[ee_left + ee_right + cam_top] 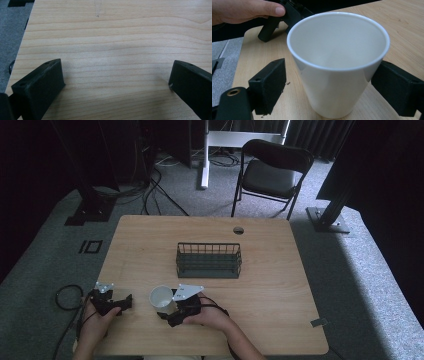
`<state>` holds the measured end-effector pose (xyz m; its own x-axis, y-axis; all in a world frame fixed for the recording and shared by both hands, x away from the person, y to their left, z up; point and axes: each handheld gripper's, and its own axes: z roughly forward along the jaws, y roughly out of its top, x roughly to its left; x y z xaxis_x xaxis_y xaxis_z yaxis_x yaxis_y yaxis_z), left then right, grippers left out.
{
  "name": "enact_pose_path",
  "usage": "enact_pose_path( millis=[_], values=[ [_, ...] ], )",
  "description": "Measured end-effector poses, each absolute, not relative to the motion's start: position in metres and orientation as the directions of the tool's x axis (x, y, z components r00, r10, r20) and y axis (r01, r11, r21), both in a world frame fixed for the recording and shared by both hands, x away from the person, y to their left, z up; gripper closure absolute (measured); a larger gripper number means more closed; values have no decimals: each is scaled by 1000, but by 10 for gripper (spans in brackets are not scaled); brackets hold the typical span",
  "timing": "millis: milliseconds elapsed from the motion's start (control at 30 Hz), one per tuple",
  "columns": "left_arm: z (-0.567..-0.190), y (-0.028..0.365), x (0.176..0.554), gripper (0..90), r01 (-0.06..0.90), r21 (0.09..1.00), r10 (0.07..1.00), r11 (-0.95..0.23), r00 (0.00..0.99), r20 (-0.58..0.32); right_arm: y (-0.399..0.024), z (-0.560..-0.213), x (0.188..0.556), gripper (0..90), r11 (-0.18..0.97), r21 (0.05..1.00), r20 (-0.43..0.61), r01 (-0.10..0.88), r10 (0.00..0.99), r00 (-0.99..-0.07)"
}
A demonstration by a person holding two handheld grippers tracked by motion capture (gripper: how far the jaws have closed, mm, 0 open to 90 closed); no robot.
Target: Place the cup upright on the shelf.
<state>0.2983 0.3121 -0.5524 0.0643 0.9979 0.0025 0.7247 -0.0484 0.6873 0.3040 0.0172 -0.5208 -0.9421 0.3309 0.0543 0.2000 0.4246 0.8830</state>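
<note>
A white cup (pixel 161 296) stands upright and empty near the table's front edge, left of centre. My right gripper (pixel 166 309) is open with its jaws on either side of the cup (pixel 337 62). In the right gripper view (pixel 330 75) a small gap shows at the left jaw, and the right jaw sits close against the cup's wall. My left gripper (pixel 125 302) lies to the left of the cup, held low by a hand. In its own view (pixel 116 72) the jaws stand wide open over bare wood.
A dark wire basket (pixel 208 260) stands empty at the middle of the wooden table (pixel 270 285), beyond the cup. A cable hole (pixel 238 230) lies near the far edge. A folding chair (pixel 272 170) stands behind the table. Cables trail off the left side.
</note>
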Motion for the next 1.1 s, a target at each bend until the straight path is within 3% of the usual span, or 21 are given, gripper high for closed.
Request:
enact_pose_path(
  millis=[533, 700, 1100],
  values=[
    [-552, 312, 298, 1, 725, 687, 998, -48, 64, 2, 30, -520, 310, 126, 393, 896, 67, 207, 341, -938],
    [-552, 312, 298, 1, 725, 687, 998, -48, 64, 2, 31, -519, 310, 193, 392, 900, 46, 190, 348, -936],
    [-552, 312, 298, 1, 725, 688, 998, -48, 64, 2, 30, -505, 319, 197, 373, 901, 69, 222, 382, -922]
  ],
)
